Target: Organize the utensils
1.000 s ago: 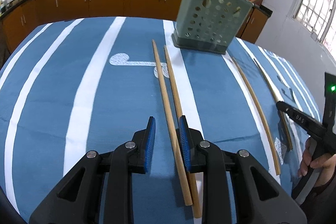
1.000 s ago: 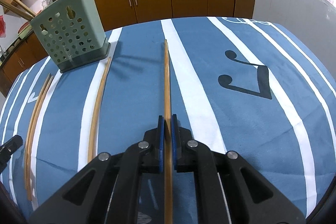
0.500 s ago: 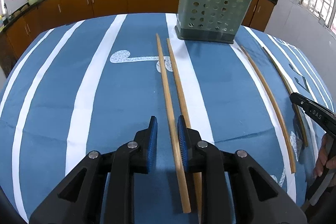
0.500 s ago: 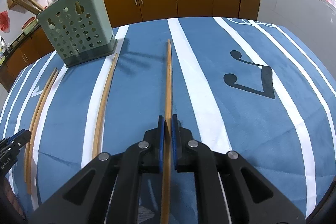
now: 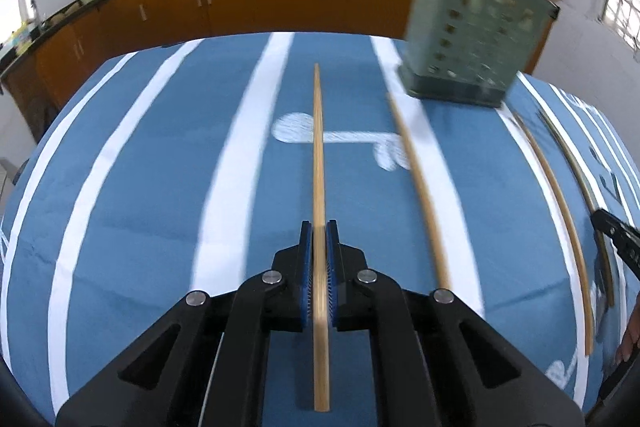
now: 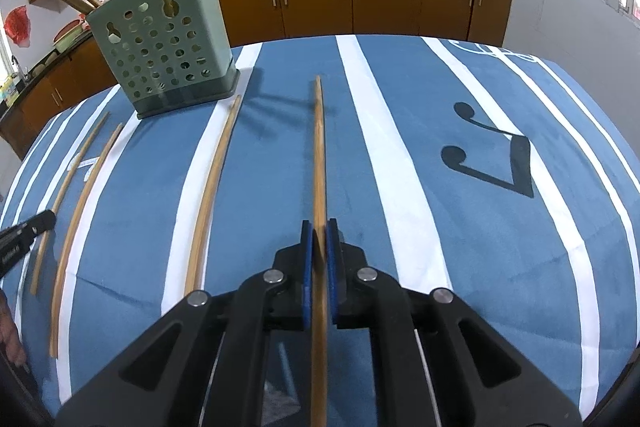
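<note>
Both the left tool (image 5: 319,241) and the right tool (image 6: 319,241) are clamped on chopsticks (image 5: 319,147); next, I judge, carry them to the green holder (image 6: 160,55), upper left.

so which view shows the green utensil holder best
The right wrist view: the green utensil holder is sharp, whole, with chopsticks standing in it. In the left wrist view it is motion-blurred and its top runs out of view.

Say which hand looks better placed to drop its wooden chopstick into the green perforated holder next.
Probably the right. Both fingers clamp a wooden chopstick, but the right wrist view is sharp, with the green perforated holder close ahead to its left. The left gripper has only just gripped, and its view is blurred.
</note>
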The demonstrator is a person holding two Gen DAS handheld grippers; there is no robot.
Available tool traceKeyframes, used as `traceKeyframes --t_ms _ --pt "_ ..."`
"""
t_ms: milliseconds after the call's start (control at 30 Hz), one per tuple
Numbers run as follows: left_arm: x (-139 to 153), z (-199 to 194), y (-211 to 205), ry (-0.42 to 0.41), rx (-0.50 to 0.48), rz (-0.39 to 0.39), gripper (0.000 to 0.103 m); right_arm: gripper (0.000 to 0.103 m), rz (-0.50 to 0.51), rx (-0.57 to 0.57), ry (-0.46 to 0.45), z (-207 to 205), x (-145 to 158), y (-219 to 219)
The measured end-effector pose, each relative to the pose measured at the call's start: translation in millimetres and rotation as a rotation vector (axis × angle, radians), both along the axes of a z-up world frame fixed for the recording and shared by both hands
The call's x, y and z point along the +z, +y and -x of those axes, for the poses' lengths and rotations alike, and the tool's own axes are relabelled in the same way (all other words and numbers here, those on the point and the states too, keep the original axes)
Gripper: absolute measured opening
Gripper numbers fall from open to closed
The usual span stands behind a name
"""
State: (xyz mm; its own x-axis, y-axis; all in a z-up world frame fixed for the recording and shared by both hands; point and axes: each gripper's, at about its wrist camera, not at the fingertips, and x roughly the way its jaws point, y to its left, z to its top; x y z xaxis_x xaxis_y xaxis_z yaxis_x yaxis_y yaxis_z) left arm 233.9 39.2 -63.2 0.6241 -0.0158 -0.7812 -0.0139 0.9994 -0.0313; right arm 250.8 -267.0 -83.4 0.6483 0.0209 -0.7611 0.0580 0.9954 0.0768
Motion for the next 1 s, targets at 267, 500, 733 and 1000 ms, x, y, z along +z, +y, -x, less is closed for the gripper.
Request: traceKeyframes --t_ms 267,500,733,1000 --pt "-0.1 -8.1 10.7 -0.016 -0.002 0.015 0.009 0.008 0.001 -0.012 0.001 -17.4 -0.2 -4.9" --pt "0.4 -7.7 5.1 -0.017 -0.046 0.023 0.027 0.008 0.008 -0.013 0.002 -18.1 -0.4 -4.0" --pt "-0.2 -7.4 3.1 -0.017 -0.016 0.015 0.027 0.008 0.004 -0.013 0.002 -18.6 -1.0 -4.5" --pt "-0.4 -8.1 5.1 -0.018 -0.013 0.029 0.027 0.008 -0.004 -0.014 0.002 -18.3 -0.8 -4.2"
